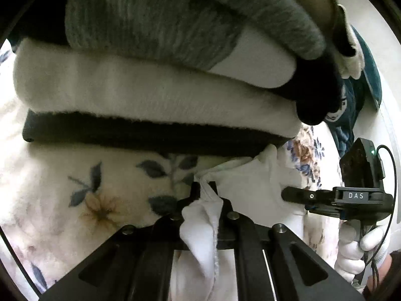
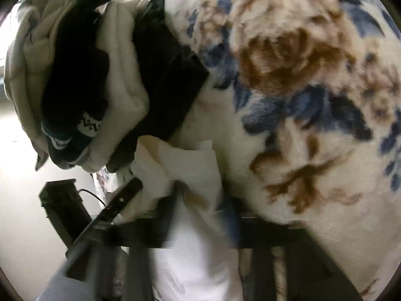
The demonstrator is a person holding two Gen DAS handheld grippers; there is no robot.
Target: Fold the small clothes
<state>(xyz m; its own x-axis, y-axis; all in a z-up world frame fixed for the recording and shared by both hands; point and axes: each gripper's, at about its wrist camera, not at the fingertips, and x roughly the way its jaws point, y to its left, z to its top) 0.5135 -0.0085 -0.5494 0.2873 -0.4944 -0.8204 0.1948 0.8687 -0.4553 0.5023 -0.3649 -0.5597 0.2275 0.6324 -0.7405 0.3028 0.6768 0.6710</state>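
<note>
A small white garment lies on the floral blanket. My left gripper is shut on a bunched edge of it, and cloth hangs down between the fingers. My right gripper comes in from the right and its fingertip touches the same garment. In the right wrist view, the white garment is bunched between my right gripper's blurred fingers. The left gripper shows at lower left.
A stack of folded clothes, grey, white and black, sits just beyond the garment; it also shows in the right wrist view. A dark teal garment lies at right. The blanket fills the right side.
</note>
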